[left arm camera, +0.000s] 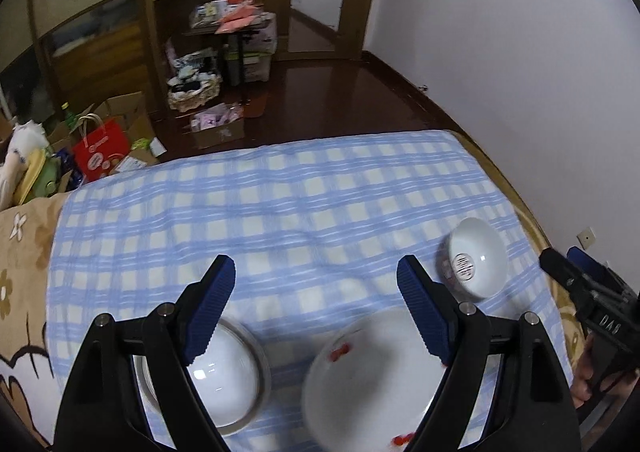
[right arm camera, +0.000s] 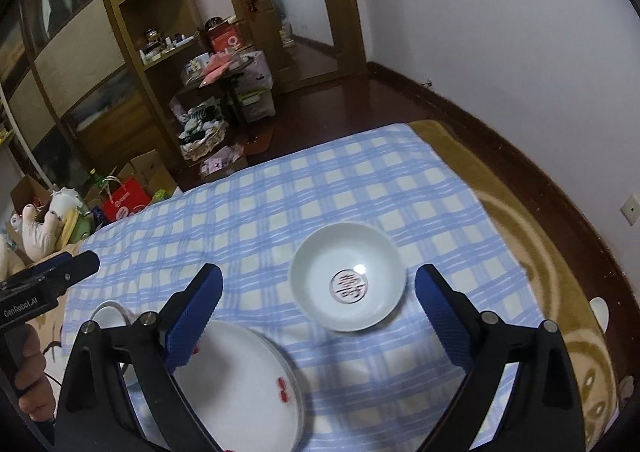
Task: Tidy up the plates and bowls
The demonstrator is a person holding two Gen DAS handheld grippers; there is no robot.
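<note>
We have both grippers hovering over the blue checked cloth [left arm camera: 304,212], and neither holds anything: the left gripper [left arm camera: 316,272] has its fingers spread wide apart, and the right gripper [right arm camera: 319,280] is spread just as wide. Three pieces of crockery lie along the near edge of the cloth. A rimmed bowl [left arm camera: 228,376] sits toward the near left corner, a flat plate with red marks [left arm camera: 372,376] lies in the middle of the near edge, and a small bowl with a round emblem [right arm camera: 347,277] rests toward the right edge, apart from the plate. We judge all three to be glazed ceramic: stiff, smooth, likely slippery against the ribbed blue pads, and breakable if knocked together. The soft cloth should let a finger slide under a rim, so we would pinch each piece across its rim wall, one finger inside and one outside, and set it down gently
</note>
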